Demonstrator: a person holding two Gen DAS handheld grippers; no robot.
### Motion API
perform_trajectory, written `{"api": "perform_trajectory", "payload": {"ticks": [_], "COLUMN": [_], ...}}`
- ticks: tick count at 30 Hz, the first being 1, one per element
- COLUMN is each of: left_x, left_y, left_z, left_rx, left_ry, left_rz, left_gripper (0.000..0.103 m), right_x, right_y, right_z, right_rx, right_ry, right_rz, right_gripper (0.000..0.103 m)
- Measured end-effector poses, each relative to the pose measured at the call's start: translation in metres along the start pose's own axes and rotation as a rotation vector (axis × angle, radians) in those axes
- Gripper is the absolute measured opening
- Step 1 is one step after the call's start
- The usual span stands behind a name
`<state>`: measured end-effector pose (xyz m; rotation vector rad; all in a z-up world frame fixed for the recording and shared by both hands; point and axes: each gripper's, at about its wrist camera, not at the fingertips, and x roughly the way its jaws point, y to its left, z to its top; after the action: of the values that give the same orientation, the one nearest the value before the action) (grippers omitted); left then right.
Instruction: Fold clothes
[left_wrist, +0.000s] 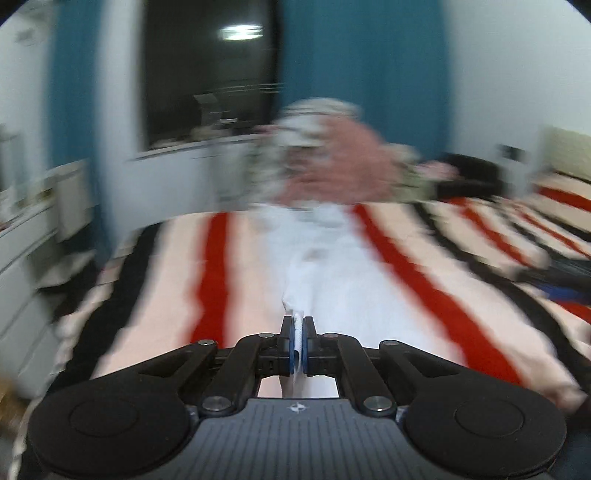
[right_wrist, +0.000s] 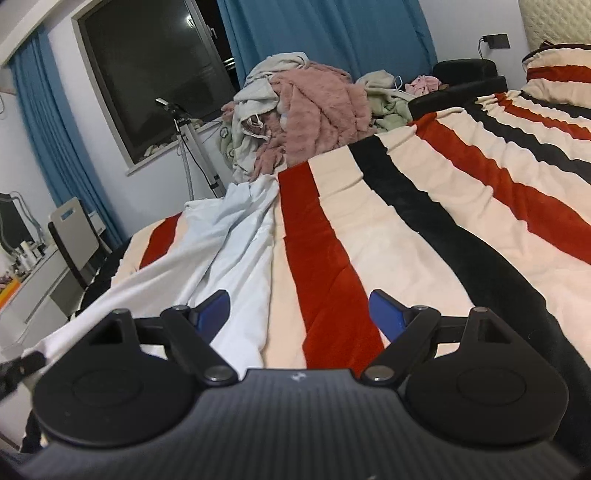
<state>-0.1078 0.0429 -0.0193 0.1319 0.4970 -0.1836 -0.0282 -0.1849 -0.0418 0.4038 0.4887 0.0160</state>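
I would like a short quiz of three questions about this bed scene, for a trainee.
1. True or false: the left claw is shut on the white garment.
2. Multiple choice: the right claw is A) shut on the white garment, B) open and holding nothing, C) shut on the pink fleece.
3. Fill in: the pile of unfolded clothes lies at the ____ edge of the striped blanket, as seen from the right wrist view.

Key
1. True: white cloth is pinched between its fingers.
2. B: its blue pads stand wide apart over the blanket.
3. Far, in front of the blue curtain.
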Motion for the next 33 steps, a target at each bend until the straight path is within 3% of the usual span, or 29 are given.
{"api": "perform_trajectory", "payload": {"ticks": [3,6,9,10,12,14,19,24,26,29,33], "left_x": [0.017,0.040,0.049,0.045,0.039,0.035,0.058,0.088,0.100,0.109,0.105], "left_y": [-0.040,-0.060,-0.060,-0.056,-0.041,-0.021,0.038,0.087,0.104,0.121,0.122], "left_z": [-0.020,-0.044,-0.056,-0.055,-0.050,-0.043,-0.033,-0.036,-0.041,-0.047,-0.052], "left_rx": [0.042,0.072,0.052,0.029,-0.037,-0.115,-0.300,-0.446,-0.512,-0.591,-0.612], "left_ry": [0.099,0.209,0.273,0.273,0.260,0.244,0.251,0.279,0.298,0.322,0.310], "left_rz": [-0.130,-0.203,-0.252,-0.265,-0.299,-0.331,-0.261,-0.161,-0.137,-0.124,-0.129], "left_gripper": [0.004,0.005,0.020,0.036,0.056,0.058,0.063,0.064,0.064,0.064,0.065], "right_x": [0.000,0.000,0.002,0.004,0.010,0.017,0.025,0.034,0.044,0.059,0.069], "right_y": [0.001,-0.001,-0.004,-0.004,-0.006,-0.008,-0.004,0.004,0.009,0.018,0.036], "right_z": [0.000,-0.001,-0.002,-0.003,-0.005,-0.007,-0.017,-0.029,-0.041,-0.060,-0.074], "right_rx": [-0.006,-0.003,0.021,0.032,0.066,0.102,0.155,0.185,0.204,0.217,0.155], "right_ry": [0.003,0.011,0.035,0.050,0.099,0.148,0.212,0.315,0.406,0.541,0.624], "right_rz": [0.007,0.007,0.032,0.047,0.091,0.132,0.174,0.256,0.281,0.294,0.285], "right_gripper": [0.084,0.084,0.084,0.084,0.084,0.084,0.084,0.063,0.049,0.040,0.036]}}
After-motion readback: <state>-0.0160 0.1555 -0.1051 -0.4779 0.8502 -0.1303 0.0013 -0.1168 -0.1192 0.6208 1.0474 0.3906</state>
